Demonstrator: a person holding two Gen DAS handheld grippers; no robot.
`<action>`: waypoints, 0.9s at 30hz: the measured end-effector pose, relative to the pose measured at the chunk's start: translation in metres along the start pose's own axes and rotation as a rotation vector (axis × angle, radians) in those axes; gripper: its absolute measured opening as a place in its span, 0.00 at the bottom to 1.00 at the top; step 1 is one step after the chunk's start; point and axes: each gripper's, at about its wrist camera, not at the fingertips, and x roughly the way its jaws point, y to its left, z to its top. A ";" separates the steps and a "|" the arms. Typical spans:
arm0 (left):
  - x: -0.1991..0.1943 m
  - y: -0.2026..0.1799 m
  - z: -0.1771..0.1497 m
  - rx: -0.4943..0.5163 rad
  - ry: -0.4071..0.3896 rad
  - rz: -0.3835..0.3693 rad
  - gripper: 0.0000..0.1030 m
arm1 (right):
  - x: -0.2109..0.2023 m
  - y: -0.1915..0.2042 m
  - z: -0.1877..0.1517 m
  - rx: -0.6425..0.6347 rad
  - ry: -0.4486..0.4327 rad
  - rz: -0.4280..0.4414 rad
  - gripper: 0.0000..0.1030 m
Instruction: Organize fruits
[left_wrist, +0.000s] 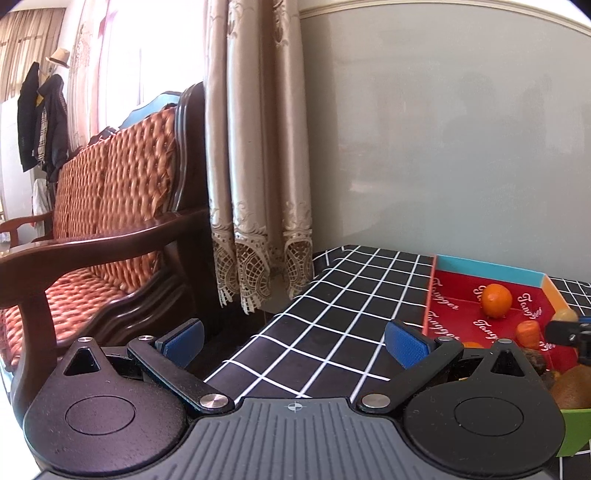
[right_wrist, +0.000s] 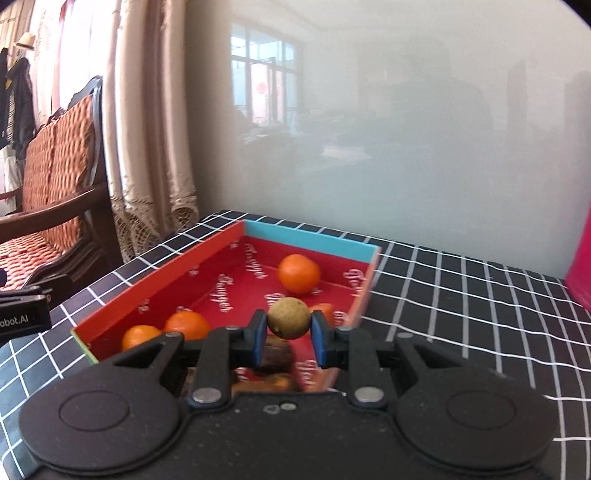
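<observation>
A red tray (right_wrist: 162, 284) with a blue far wall lies on the checked tablecloth. In it are a tangerine (right_wrist: 298, 273) towards the back and two more tangerines (right_wrist: 186, 325) at the near left. My right gripper (right_wrist: 289, 326) is shut on a small round tan fruit (right_wrist: 289, 318), which hangs above the tray's near end. A dark brown fruit (right_wrist: 275, 354) lies under the fingers. In the left wrist view my left gripper (left_wrist: 295, 343) stands open and empty over the table's left part, left of the tray (left_wrist: 487, 267). The tan fruit (left_wrist: 565, 315) shows at the right edge there.
A brown kiwi (left_wrist: 572, 387) sits in a green-walled box (left_wrist: 576, 428) at the near right of the left wrist view. A wooden sofa (left_wrist: 110, 221) and a curtain (left_wrist: 258, 184) stand left of the table. A red object (right_wrist: 580, 266) is at the table's right edge, with a wall behind.
</observation>
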 end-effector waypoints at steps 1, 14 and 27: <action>0.001 0.002 0.000 -0.002 0.002 0.000 1.00 | 0.003 0.004 0.001 -0.002 0.002 0.006 0.23; 0.006 0.025 -0.001 -0.023 0.013 0.007 1.00 | 0.010 0.035 -0.002 -0.064 -0.028 -0.013 0.70; -0.032 -0.042 0.001 -0.012 0.028 -0.193 1.00 | -0.058 -0.046 -0.017 0.063 -0.104 -0.235 1.00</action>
